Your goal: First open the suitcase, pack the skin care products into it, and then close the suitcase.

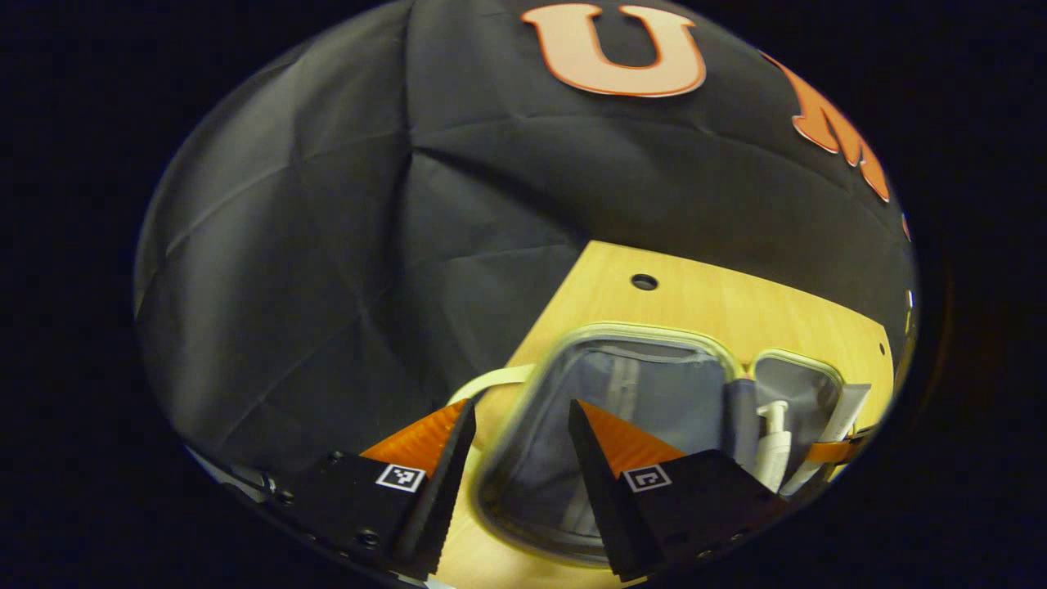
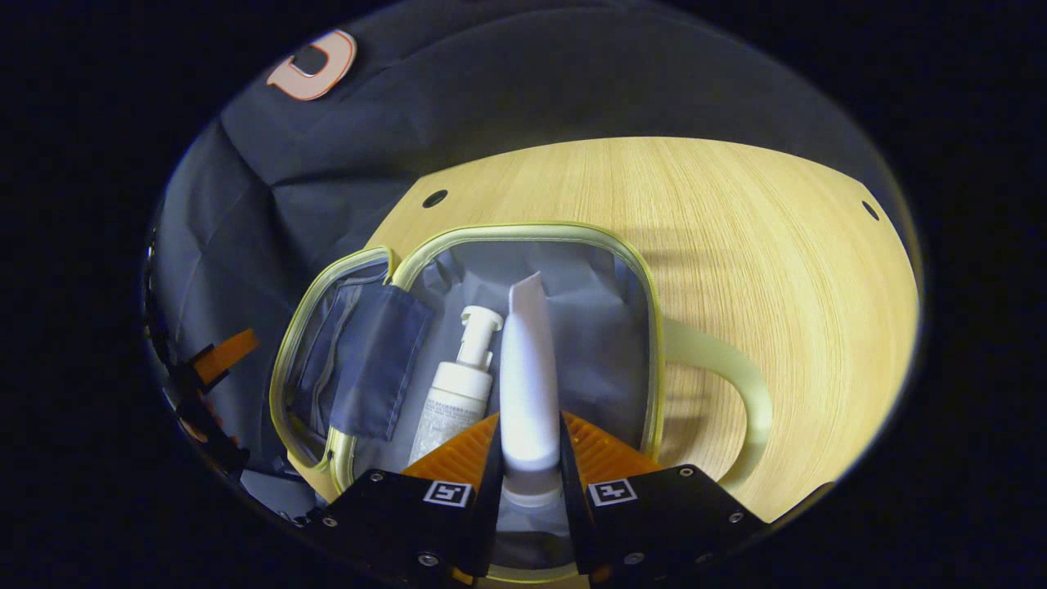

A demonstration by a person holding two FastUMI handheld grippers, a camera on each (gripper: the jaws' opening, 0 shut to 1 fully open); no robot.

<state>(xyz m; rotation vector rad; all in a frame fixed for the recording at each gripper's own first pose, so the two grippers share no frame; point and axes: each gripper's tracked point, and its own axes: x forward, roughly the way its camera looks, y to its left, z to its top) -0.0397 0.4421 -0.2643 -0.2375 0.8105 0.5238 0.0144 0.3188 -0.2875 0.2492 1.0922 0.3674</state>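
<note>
Dim, vignetted, fisheye-warped edges

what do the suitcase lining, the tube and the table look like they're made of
Suitcase lining: likely thin woven fabric, matte grey, since it creases and folds. Tube in the right claw: probably soft plastic, smooth white, with a flat crimped end. Table: wood or wood-look laminate, pale with fine straight grain lines; which of the two is unclear.

My left gripper, two wedge-shaped fingers with ribbed faces on boxy bodies, small square coded marker on each, screws along the housing edge, my right gripper alike, marker squares, round screw heads.
</note>
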